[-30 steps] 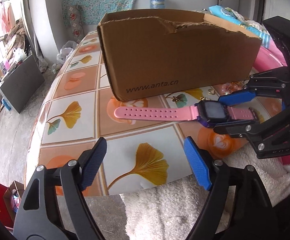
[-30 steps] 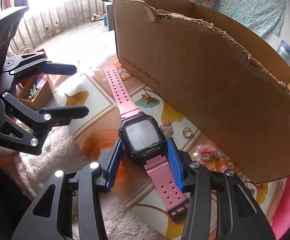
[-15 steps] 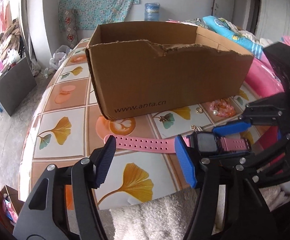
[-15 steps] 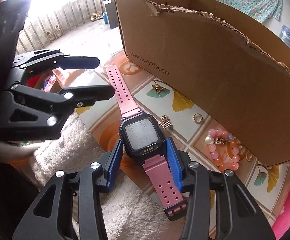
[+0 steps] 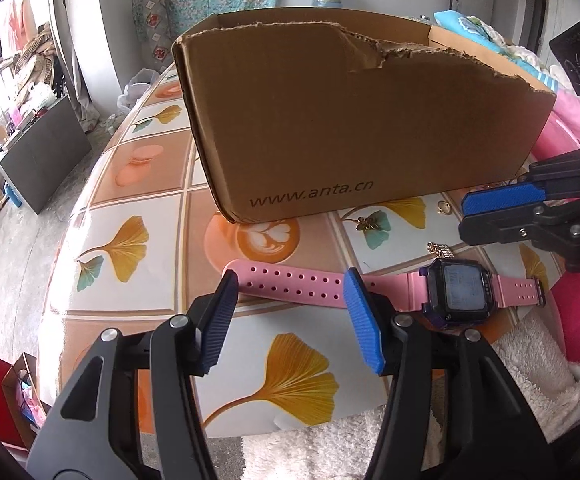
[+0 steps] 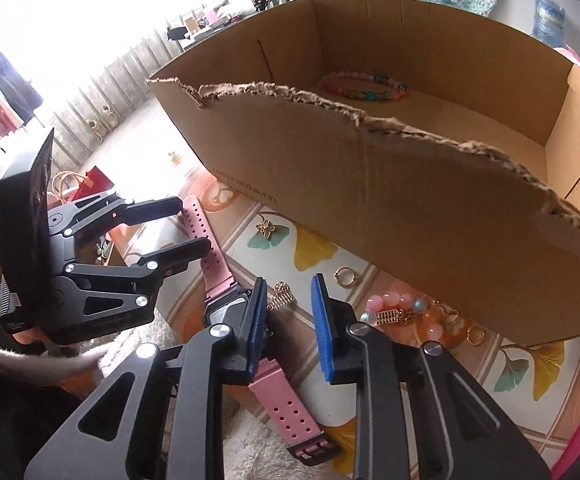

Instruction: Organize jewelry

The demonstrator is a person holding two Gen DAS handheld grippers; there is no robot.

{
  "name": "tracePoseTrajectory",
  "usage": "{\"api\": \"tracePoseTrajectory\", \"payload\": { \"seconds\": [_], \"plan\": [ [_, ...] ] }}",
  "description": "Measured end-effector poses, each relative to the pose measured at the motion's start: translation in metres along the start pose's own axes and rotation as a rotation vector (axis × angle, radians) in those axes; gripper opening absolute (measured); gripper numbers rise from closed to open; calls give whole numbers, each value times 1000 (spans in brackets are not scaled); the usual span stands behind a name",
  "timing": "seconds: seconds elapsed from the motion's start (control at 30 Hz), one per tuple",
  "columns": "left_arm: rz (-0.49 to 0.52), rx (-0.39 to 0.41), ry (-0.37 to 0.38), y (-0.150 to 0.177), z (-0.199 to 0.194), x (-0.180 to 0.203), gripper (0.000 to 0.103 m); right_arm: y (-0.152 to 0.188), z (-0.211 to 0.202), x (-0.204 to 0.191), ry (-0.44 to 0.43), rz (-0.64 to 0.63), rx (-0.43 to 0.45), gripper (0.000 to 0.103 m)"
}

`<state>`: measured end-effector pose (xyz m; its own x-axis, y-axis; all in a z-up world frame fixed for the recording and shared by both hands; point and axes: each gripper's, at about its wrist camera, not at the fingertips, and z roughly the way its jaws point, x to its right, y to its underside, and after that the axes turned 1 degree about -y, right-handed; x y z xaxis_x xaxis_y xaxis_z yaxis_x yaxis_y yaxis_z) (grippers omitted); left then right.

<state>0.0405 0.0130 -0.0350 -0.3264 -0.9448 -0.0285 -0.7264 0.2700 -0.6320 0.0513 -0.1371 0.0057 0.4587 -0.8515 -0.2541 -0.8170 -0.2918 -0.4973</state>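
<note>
A pink-strapped watch with a black face [image 5: 456, 290] lies flat on the tiled table, in front of a brown cardboard box [image 5: 350, 120]. My left gripper [image 5: 290, 308] is open, its blue pads on either side of the long strap end, not touching it. My right gripper [image 6: 290, 320] is open and empty, lifted above the table just right of the watch [image 6: 217, 264]. A beaded bracelet [image 6: 364, 87] lies inside the box [image 6: 410, 184]. A butterfly charm [image 6: 265, 229], a gold ring [image 6: 345, 276], a small pendant [image 6: 281, 298] and a pink bead bracelet [image 6: 406, 312] lie on the table.
The table [image 5: 137, 264] has a leaf-patterned tile cover. A white fluffy cloth [image 5: 330, 444] hangs over its near edge. A pink cushion [image 5: 570, 128] lies to the right of the box. The floor and a dark cabinet [image 5: 45, 152] are to the left.
My right gripper has let go of the watch, opened and risen to its right. My left gripper has moved in around the strap end. The watch now rests on the table.
</note>
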Motion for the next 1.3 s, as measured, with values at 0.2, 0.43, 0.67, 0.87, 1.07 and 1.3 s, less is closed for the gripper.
{"api": "tracePoseTrajectory", "payload": {
  "seconds": [0.2,0.43,0.67,0.87,1.07,1.3],
  "plan": [
    [6,-2,-9,0,-1,1,53,0,21,-11,55,-104,-82,12],
    [1,1,-10,-1,-1,2,54,3,19,-7,142,-144,-91,11],
    [6,8,-11,1,-3,2,54,0,11,-7,143,-146,-57,11],
    [6,12,-10,3,-4,2,54,-8,25,-19,88,-242,-110,11],
    [-4,22,-9,5,-6,1,54,-11,30,-12,167,-262,-127,11],
    [1,30,-4,8,-8,-1,54,-9,19,10,255,-187,-91,11]
  ]
}}
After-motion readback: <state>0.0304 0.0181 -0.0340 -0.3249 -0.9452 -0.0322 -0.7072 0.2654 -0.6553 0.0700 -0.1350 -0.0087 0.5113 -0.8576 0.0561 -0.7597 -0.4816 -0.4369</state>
